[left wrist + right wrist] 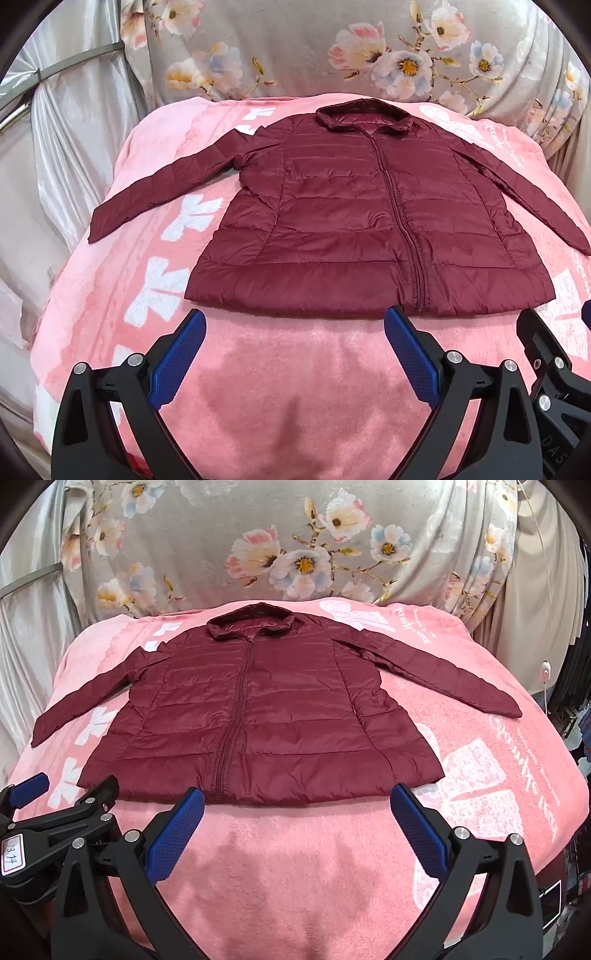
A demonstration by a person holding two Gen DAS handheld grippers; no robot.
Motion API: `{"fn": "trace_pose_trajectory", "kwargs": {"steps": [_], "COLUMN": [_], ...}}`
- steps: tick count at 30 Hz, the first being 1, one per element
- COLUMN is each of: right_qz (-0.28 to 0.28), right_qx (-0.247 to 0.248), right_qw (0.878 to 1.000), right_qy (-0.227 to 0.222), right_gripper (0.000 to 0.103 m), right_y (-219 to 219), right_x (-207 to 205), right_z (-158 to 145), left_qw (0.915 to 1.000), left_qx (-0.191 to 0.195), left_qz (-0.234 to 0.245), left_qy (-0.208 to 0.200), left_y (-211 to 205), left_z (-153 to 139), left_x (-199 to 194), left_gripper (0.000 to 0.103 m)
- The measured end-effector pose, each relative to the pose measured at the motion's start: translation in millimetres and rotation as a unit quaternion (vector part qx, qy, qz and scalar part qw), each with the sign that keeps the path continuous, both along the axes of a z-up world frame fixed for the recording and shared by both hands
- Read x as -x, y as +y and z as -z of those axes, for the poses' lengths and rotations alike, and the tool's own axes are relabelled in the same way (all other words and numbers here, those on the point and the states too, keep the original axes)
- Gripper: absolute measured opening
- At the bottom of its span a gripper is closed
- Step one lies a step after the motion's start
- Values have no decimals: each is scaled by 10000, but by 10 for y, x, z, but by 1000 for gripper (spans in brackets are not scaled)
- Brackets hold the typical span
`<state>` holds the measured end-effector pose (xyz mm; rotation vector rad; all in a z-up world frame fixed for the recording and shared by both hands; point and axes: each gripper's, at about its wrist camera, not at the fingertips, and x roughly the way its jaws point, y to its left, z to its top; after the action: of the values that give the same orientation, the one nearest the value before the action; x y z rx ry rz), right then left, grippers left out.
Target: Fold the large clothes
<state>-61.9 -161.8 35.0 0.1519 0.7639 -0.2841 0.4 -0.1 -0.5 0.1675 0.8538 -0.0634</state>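
One maroon puffer jacket [354,221] is spread flat, zipped, both sleeves outstretched, on one pink blanket [280,387]. Two grippers, left gripper [294,319] and right gripper [297,797], are held wide apart-jawed, empty, near its hem.

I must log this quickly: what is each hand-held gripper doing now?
Left hand-held gripper: open, holding nothing, just short of the jacket hem.
Right hand-held gripper: open, holding nothing.

light: bright, even | shadows: soft | edges: fisheye-warped (dark corners)
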Motion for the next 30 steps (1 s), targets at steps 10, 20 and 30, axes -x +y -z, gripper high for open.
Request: {"fn": "trace_pose_trajectory", "kwargs": {"steps": [10, 20, 30], "right_qz": [-233, -420, -454], "right_qx": [141, 145, 181], "right_qw": [9996, 9990, 9988], "right_qy": [40, -18, -61], "right_gripper": [98, 98, 98], "right_y": [194, 315, 387], "right_x": [-72, -11, 35], "right_z": [5, -49, -78], "left_qw": [9997, 9994, 9992], "left_qx": [133, 126, 157], "left_qz": [-198, -325, -376], "left_qy": [26, -10, -52], "left_y": [95, 348, 427], "left_z": [16, -62, -69], "left_x": [46, 110, 164], "left_gripper": [94, 94, 94]}}
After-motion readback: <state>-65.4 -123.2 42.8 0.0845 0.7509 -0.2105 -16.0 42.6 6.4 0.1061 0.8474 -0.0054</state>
